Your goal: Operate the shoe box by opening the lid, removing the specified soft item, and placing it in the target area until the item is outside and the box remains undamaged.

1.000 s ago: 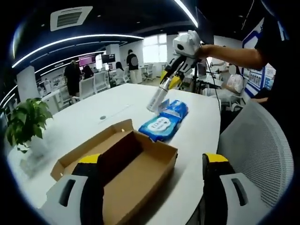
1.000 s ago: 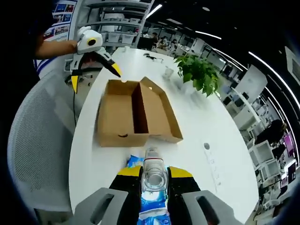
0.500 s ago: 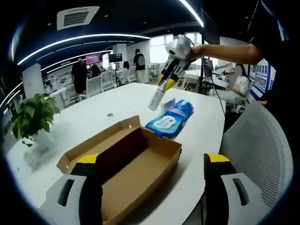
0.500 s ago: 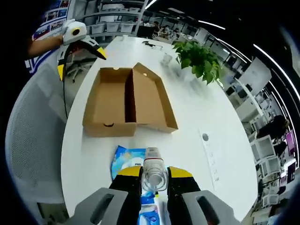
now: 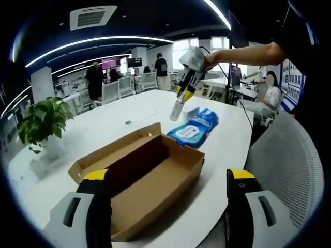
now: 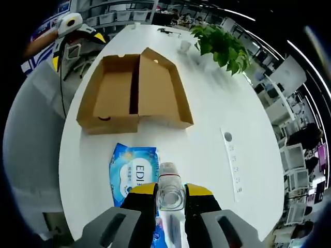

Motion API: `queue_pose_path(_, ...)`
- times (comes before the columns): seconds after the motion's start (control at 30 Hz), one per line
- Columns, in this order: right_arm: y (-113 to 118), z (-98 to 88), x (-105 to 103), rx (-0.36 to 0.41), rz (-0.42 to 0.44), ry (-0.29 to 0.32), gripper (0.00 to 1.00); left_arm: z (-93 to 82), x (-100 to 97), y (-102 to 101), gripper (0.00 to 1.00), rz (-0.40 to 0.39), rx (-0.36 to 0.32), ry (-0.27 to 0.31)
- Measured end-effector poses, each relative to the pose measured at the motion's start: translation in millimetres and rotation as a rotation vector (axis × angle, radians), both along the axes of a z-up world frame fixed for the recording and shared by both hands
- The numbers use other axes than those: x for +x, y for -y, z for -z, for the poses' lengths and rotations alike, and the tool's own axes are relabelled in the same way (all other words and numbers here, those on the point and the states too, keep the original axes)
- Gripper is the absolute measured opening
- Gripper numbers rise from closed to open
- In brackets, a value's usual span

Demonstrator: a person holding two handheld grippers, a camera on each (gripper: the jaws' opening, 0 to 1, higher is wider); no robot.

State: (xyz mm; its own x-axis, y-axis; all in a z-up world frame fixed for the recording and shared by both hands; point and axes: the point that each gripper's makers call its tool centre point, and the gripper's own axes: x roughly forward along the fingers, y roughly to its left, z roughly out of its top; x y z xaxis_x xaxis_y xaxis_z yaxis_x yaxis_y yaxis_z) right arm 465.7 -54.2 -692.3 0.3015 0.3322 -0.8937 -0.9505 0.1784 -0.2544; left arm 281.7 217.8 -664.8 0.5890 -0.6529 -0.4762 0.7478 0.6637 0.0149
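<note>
Gripping a bottle (image 6: 170, 188) above the wipes (image 6: 133, 174) beside the open box (image 6: 132, 93), right gripper (image 6: 170, 199) risks dropping it; left gripper (image 5: 168, 206) fingers spread

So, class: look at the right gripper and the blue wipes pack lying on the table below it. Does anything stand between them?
Yes. The right gripper is shut on a clear bottle, which sticks out over the blue wipes pack. It would have to set the bottle down before grasping the pack. The open shoe box lies farther off, not between them.
</note>
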Motion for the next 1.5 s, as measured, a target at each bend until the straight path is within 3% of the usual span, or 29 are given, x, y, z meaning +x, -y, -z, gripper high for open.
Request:
queue_pose_path(0.33, 3, 14.2, 11, -0.057, -0.024, -0.034, 0.16, 2.4, -0.4, -21, 0.96, -0.055, 0.003, -0.005)
queue_pose_path(0.77, 5, 36.3, 22, -0.14, -0.065, -0.072, 0.16, 6.3, -4.0, -29, 0.97, -0.084, 0.008, -0.019)
queue_pose_path(1.5, 5, 64.4, 18, -0.252, -0.065, -0.131, 0.17, 14.6, -13.2, -43, 0.95, -0.13, 0.008, -0.046)
